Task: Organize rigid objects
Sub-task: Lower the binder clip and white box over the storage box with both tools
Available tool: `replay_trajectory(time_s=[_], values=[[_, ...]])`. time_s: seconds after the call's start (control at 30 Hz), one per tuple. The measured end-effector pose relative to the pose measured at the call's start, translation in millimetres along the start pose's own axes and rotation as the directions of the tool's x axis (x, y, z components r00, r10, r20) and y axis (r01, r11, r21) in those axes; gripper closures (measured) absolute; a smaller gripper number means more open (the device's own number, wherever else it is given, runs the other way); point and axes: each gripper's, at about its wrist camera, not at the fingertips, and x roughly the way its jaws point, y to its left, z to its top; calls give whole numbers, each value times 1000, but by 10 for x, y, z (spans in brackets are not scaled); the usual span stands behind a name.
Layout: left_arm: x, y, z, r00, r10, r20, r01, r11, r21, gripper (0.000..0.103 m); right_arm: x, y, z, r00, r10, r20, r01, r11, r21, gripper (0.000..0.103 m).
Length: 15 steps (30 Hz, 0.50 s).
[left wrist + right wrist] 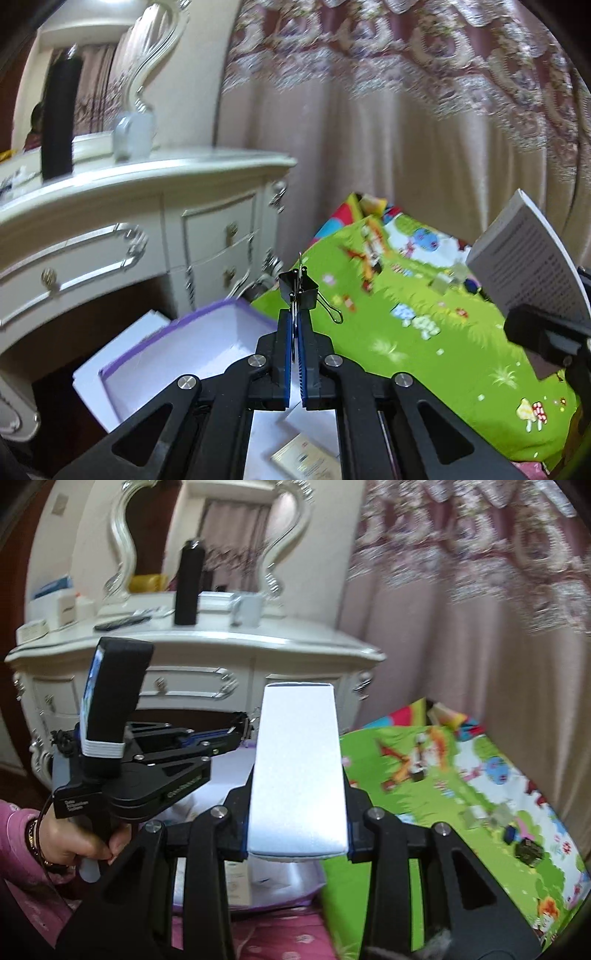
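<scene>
My left gripper (294, 325) is shut on the wire handle of a black binder clip (298, 291), which sticks up past the blue pads. It hangs over the near corner of an open white box with a purple rim (173, 354). My right gripper (297, 834) is shut on a white oblong box (299, 768) that stands up between its fingers. That box shows at the right of the left wrist view as a white carton with printed text (528, 258). In the right wrist view the left gripper (244, 726) reaches in from the left, held by a hand (85, 843).
A green patterned play mat (424, 354) lies to the right, with several small objects (517, 834) scattered on it. A white dresser (122, 229) stands behind, carrying a black bottle (189, 585) and a mug (248, 609). A curtain (388, 147) hangs at the back. A card (306, 459) lies in the purple-rimmed box.
</scene>
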Motion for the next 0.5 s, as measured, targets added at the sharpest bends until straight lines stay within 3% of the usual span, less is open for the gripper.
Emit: replay_trajectory(time_s=[0.27, 0.5], values=[[204, 431, -192, 991, 80, -107, -88, 993, -79, 100, 590, 253, -206, 972, 150, -182, -152, 988, 4, 63], [388, 662, -312, 973, 119, -197, -142, 984, -107, 100, 886, 498, -430, 924, 234, -304, -244, 970, 6, 63]])
